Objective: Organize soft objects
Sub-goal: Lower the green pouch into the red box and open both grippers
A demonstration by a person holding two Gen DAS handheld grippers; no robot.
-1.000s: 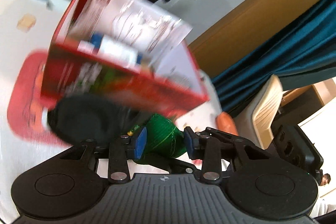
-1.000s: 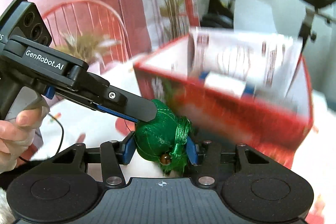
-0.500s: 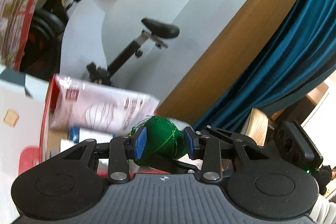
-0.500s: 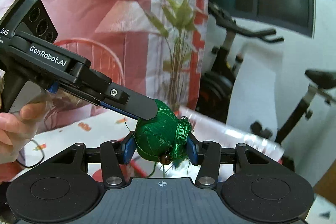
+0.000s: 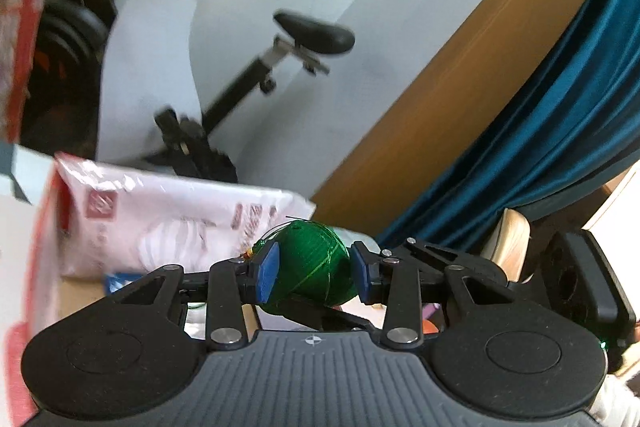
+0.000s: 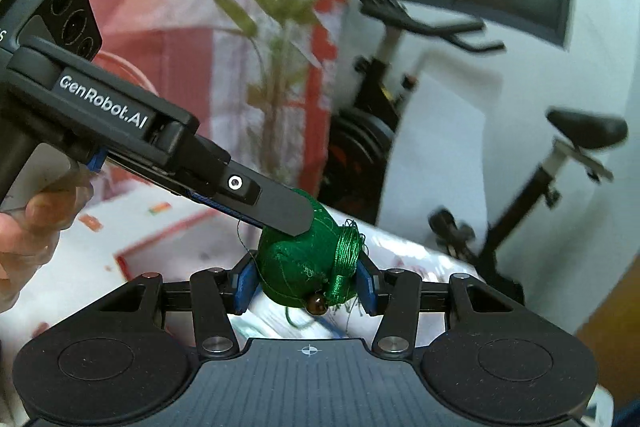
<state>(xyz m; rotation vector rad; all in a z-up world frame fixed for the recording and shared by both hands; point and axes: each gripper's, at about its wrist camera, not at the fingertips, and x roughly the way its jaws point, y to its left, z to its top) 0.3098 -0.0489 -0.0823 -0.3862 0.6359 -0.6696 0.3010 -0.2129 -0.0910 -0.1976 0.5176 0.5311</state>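
Both grippers are matte black with blue finger pads (image 5: pixel 267 277) and silver pivot screws; the left gripper (image 6: pixel 280 215) carries white "GenRobot.AI" lettering, bare-skinned hand (image 6: pixel 28 227) behind.

A white bench (image 6: pixel 132 227) showed at nine o'clock in the right wrist view, with small red and orange marks on it. A red box (image 5: pixel 42 227) sat on the bench, at eight o'clock in the left wrist view. A white crinkly packet (image 5: pixel 160 223) lay inside the box, poking above its rim.
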